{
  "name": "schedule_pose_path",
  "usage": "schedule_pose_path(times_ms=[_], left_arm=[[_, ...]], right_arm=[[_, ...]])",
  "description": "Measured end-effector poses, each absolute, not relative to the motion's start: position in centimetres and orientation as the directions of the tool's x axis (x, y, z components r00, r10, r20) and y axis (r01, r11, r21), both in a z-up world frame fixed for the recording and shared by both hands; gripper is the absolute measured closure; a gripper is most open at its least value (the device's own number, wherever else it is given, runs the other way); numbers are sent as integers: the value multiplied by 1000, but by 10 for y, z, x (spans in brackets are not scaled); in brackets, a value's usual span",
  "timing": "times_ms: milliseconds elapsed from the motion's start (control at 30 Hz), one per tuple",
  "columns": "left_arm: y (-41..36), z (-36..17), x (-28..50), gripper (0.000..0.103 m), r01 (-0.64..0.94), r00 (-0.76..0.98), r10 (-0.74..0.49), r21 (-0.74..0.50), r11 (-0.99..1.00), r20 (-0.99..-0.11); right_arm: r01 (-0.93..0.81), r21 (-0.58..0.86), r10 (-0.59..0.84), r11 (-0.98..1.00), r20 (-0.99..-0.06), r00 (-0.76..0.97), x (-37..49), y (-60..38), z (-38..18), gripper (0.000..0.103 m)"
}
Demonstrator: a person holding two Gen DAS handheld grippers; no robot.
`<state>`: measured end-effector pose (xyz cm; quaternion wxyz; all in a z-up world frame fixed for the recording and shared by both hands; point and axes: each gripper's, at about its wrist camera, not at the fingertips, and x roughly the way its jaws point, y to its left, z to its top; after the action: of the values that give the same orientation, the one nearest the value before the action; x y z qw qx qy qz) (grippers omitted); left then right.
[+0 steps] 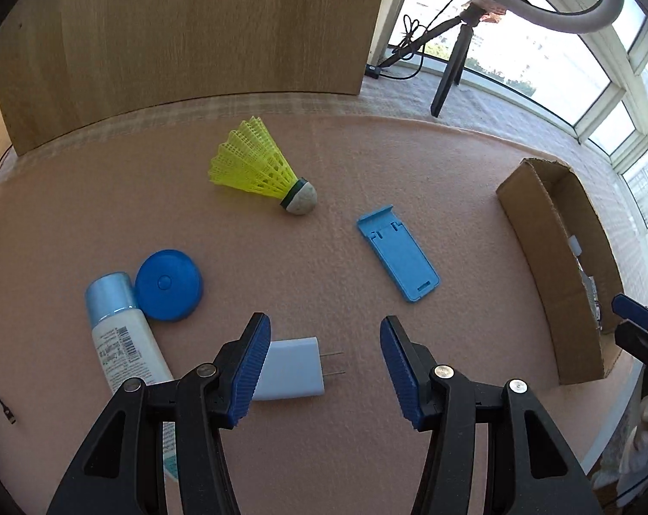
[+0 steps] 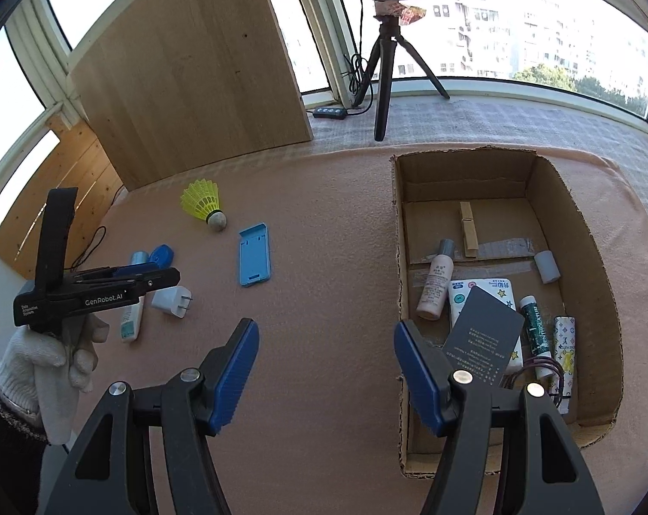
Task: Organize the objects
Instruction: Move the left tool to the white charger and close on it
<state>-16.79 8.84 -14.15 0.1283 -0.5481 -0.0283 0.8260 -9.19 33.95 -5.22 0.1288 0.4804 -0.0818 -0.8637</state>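
1. While five items are still lying loose on the desk (image 1: 324,450), the left gripper (image 1: 324,369) is hovering over the white charger (image 1: 292,371), jaws half-open and empty.
2. Near 3 o'clock, the cardboard box (image 2: 590,231) is sitting ready; the right gripper (image 2: 326,369) is hanging beside it, jaws half-open and empty.

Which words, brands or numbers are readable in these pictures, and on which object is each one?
"GenRobot.AI": white letters on the side of the left gripper, right wrist view.
"MENTHOLATUM", partly hidden: on the green tube in the cardboard box.
Too small to read: the lines on the dark card, the barcode label on the white bottle, the pink bottle, the small label on the left gripper's handle.
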Motion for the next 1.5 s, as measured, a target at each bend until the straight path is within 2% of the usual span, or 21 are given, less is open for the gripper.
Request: schedule_pose_path(times_ms=[167, 400, 533, 900, 1100, 1167, 1500], left_arm=[[67, -155, -174, 48, -144, -341, 273, -236, -961, -900], [56, -163, -177, 63, -155, -314, 319, -283, -947, -894], [60, -168, -183, 63, -166, -306, 307, -267, -949, -901], [72, -172, -146, 64, -237, -247, 384, -329, -914, -890], [72, -171, -116, 63, -217, -264, 394, -344, -914, -880], [69, -171, -107, 59, -219, -276, 376, -323, -921, -884], [67, -173, -78, 61, -252, -256, 418, -357, -899, -872]], right_arm=[[148, 274, -311, -950, -816, -488, -91, 322, -56, 41], [151, 273, -312, -950, -822, -476, -88, 310, -57, 41], [144, 281, -316, -949, -825, -468, -86, 306, -58, 41], [156, 304, -342, -940, -832, -438, -84, 295, -64, 41], [164, 357, -392, -920, -829, -399, -89, 284, -72, 41], [165, 376, -411, -912, -826, -385, -89, 278, -75, 41], [157, 492, -516, -856, -808, -283, -97, 244, -100, 41]])
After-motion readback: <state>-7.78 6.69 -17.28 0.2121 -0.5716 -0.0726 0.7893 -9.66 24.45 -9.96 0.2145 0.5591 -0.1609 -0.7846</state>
